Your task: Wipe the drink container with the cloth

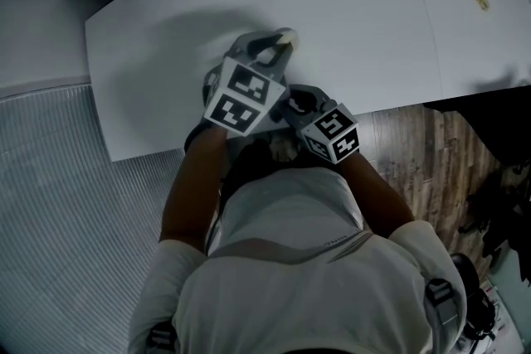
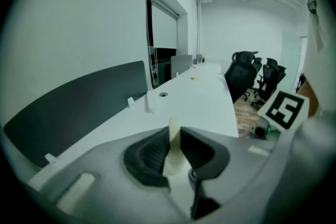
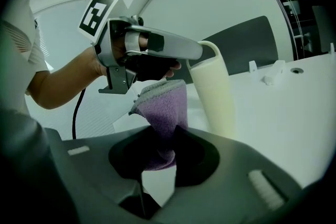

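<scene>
Cream cup (image 3: 212, 93) gripped by its rim over the bench (image 3: 294, 107), purple cloth (image 3: 165, 113) at its 9 o'clock.
Left gripper (image 2: 175, 140) fingers clamp the cup wall, which is likely light, stiff and slick; right gripper (image 3: 163, 157) fingers pinch the soft cloth.

Left tongs (image 2: 173, 150) and right tongs (image 3: 164, 147), both clamped.

drink container (image 1: 286, 35) mostly hidden behind left gripper (image 1: 270, 50), cloth (image 3: 164, 113) lower end buried between fingers (image 3: 197, 157)
</scene>
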Tool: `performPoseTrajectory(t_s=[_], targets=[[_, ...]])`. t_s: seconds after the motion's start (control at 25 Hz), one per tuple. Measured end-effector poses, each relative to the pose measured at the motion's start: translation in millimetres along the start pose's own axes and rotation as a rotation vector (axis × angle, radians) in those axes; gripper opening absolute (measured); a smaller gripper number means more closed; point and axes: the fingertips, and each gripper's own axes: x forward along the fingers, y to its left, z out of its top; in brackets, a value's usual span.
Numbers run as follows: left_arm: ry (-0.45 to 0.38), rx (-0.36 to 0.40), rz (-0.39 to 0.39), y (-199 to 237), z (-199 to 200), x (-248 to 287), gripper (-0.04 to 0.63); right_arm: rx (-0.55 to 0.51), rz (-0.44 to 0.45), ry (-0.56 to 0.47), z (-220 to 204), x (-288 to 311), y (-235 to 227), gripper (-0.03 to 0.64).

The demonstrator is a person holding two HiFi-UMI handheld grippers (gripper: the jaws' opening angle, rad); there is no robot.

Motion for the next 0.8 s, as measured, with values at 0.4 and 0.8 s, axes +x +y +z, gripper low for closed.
performPoseTrajectory(t_s=[0.4, 0.8], targets=[[0.053, -0.010, -0.014, 0.3, -8.9, 6.6, 0.066, 0.038, -0.020, -0.062, 31.1, 23.4, -23.1, 0.097], [0.066, -0.033, -0.023, 1.8, -6.9, 8.6, 0.064, 0.401, -0.006, -0.181, 28.5, 27.6, -52.1, 0.098]])
